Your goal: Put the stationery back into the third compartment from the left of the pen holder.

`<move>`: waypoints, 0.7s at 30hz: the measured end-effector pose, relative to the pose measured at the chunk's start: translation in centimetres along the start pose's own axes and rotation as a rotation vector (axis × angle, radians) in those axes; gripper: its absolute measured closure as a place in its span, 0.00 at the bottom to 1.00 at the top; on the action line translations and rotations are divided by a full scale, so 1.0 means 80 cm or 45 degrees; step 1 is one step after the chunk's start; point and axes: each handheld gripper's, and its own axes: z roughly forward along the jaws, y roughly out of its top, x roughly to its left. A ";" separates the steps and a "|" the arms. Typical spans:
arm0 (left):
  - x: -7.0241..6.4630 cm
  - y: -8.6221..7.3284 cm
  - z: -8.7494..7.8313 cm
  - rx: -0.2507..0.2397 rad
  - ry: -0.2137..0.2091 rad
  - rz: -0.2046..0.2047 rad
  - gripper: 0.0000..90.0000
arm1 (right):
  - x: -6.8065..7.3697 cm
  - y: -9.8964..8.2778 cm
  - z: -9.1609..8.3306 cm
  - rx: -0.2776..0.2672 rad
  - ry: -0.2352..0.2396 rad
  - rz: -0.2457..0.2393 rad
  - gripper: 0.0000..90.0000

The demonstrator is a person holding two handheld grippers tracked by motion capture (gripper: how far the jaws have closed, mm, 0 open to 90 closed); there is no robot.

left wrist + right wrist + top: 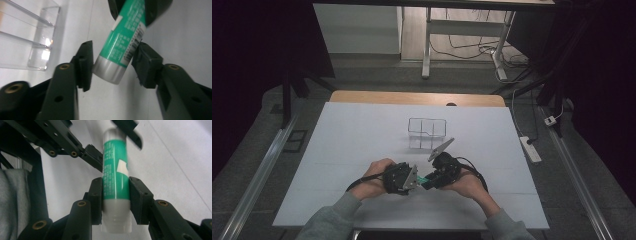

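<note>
We hold the green tube (116, 177) clamped at its white end in the right tongs (115, 195), above the bench (362, 150) at its near middle; the left tongs (112, 65) stand narrowed about the silver cap, one pad touching, the other just apart; we judge uncapping in hand, needing a firm close, then a pull; the clear organiser (427, 134), at twelve o'clock, looks empty.

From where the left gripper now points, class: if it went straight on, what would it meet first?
The green tube, whose silver cap end already sits between the left gripper jaws. Just beyond is the right gripper clamped on that tube; the depth between them is hard to judge.
</note>
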 end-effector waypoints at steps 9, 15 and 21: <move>0.009 -0.011 -0.004 -0.113 -0.036 -0.141 0.72 | -0.005 -0.004 -0.019 -0.227 -0.094 0.028 0.53; 0.018 -0.021 -0.006 -0.147 -0.033 -0.227 0.73 | -0.004 -0.007 -0.032 -0.363 -0.180 -0.002 0.48; 0.024 -0.026 -0.011 -0.193 0.000 -0.279 0.73 | -0.006 -0.011 -0.041 -0.470 -0.237 0.004 0.43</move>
